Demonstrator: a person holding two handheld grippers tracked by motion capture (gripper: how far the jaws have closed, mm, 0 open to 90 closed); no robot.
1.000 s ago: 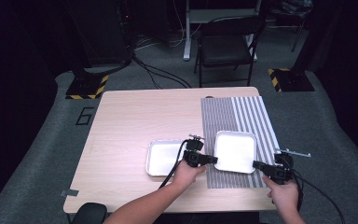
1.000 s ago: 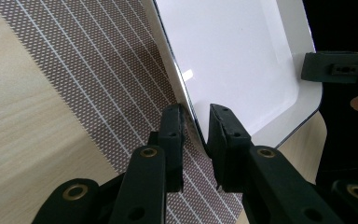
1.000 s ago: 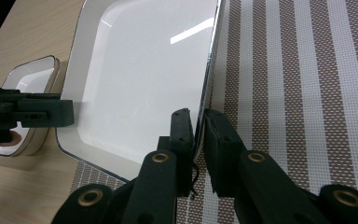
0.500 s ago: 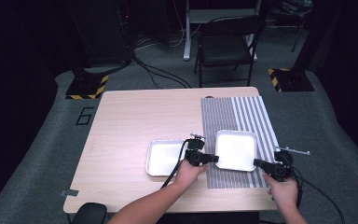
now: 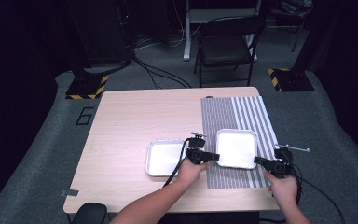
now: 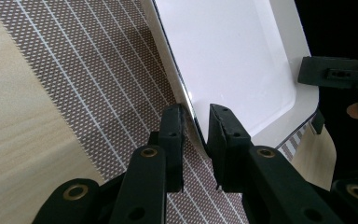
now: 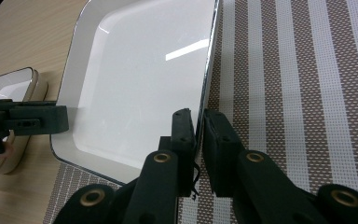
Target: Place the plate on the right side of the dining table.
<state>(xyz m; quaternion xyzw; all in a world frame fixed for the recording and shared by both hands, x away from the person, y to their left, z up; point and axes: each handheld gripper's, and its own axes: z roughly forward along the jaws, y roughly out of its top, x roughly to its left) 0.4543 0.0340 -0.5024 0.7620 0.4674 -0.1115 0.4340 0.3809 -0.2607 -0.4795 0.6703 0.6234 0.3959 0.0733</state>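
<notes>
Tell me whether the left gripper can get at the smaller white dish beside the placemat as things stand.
Probably not right now: the left gripper is shut on the rim of the big tray, as is the right gripper. The small dish lies close beside it with nothing between, so letting go should free the way.

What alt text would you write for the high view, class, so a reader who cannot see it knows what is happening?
A person's left gripper and right gripper each clamp an opposite edge of a white square tray on a striped placemat. A second white tray sits beside it on the wooden table, with a chair beyond.
</notes>
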